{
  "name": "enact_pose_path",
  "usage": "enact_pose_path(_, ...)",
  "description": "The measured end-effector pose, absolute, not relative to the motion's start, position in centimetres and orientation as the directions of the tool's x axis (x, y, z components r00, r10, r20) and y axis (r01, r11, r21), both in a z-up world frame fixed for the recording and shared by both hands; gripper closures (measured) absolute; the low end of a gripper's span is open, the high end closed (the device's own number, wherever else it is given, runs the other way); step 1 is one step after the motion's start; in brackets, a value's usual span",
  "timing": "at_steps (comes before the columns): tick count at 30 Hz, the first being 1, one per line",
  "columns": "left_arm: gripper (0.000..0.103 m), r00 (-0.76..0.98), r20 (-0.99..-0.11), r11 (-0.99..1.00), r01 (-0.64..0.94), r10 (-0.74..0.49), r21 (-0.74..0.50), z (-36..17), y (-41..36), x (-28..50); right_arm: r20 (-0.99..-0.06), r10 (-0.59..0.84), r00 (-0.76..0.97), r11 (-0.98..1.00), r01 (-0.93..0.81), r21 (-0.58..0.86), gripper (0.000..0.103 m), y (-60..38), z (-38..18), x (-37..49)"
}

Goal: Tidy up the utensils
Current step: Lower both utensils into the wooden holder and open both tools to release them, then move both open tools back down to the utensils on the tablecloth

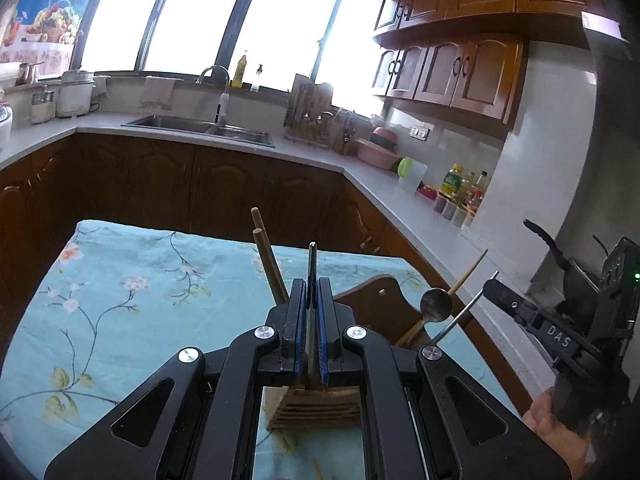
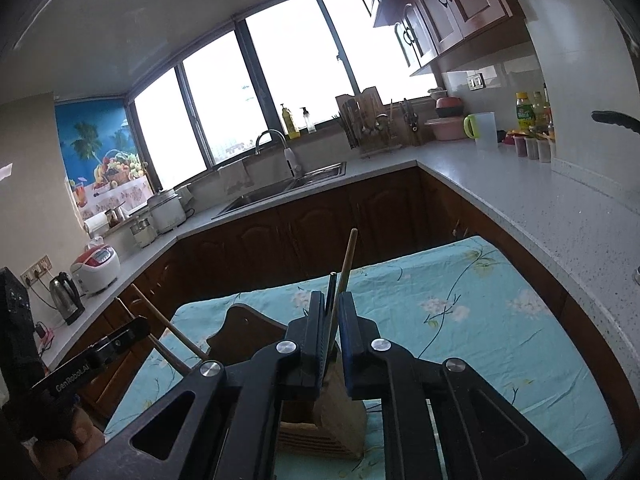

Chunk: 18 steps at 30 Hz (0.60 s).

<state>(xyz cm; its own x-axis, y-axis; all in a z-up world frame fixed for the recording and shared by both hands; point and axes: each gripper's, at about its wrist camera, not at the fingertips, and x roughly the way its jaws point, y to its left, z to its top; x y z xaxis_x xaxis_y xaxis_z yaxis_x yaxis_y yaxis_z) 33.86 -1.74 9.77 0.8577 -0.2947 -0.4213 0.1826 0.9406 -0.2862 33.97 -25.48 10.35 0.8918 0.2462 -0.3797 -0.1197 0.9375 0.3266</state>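
Left wrist view — left gripper [image 1: 312, 300] fingers clamped on dark utensil [image 1: 311, 264].

I see a matt, slightly creased turquoise floral cloth [image 1: 132, 280] covering the bench, and on it a slotted pale wooden utensil holder [image 2: 340, 420] with a dull, grainy finish. The round-bowled metal spoon [image 1: 435, 304] shines glossy, my matt black plastic left gripper [image 1: 312, 300] has ribbed blue pads, and the round brown wooden chopsticks [image 1: 267, 264] look smooth.
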Motion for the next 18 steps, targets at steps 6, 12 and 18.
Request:
enact_pose_path(6,0.063,0.858,-0.401,0.923,0.189,-0.321,-0.335,10.6,-1.0,32.3,-0.338,0.232,0.912,0.933,-0.11,0.343,0.027,-26.7,11.2,32.3)
enact_pose_path(12,0.033,0.873,-0.37,0.925,0.199,-0.317,-0.323,11.6,-0.6,29.1,-0.296,0.241,0.924,0.922,-0.123,0.368,0.009,-27.9,12.2,29.5)
enact_pose_path(18,0.023,0.87,-0.384,0.929,0.189,-0.308,-0.317,11.4,0.5,26.3,-0.314,0.244,0.918,0.914,-0.108,0.392,0.006,-29.0,11.8,26.5)
